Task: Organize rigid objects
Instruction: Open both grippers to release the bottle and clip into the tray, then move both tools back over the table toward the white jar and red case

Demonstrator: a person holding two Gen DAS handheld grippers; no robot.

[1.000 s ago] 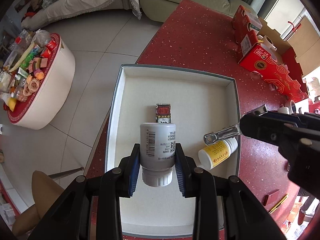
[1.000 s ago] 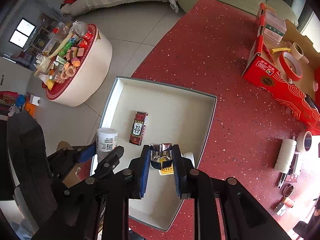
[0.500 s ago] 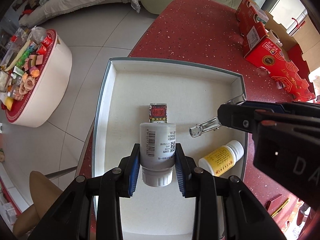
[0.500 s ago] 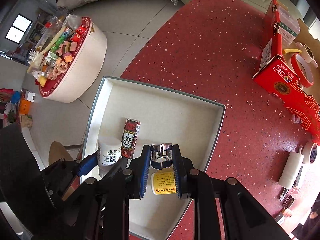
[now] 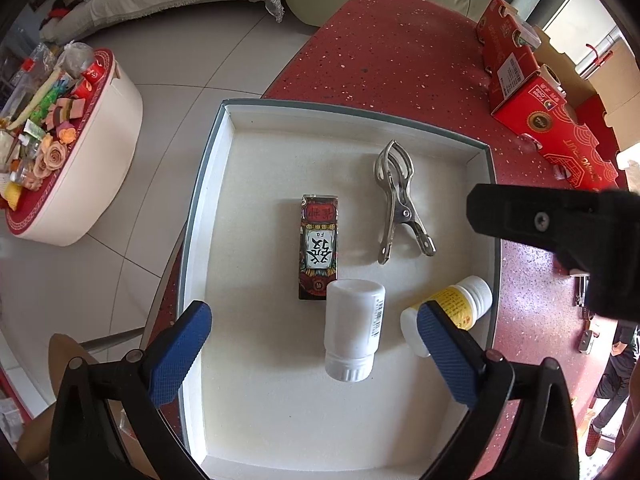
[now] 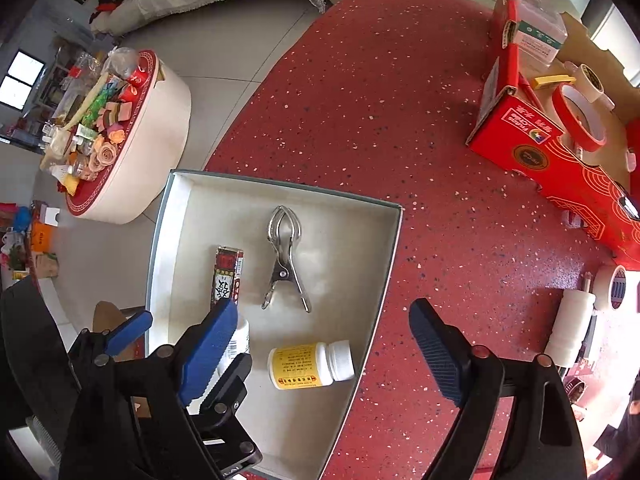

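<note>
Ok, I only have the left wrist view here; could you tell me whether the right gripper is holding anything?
Observer: No. The right gripper is open with nothing between its fingers; its jaws have just been opening, and the metal clip lies free in the tray.
Operator: Thank you. Part of the yellow-labelled bottle is covered in my view; is it fully inside the tray?
Observer: Yes, the yellow-labelled bottle lies on its side inside, cap toward the tray's right wall.
Operator: And what is on the table right of the tray?
Observer: A white roll lies on the red table, beside a roll of tape.
</note>
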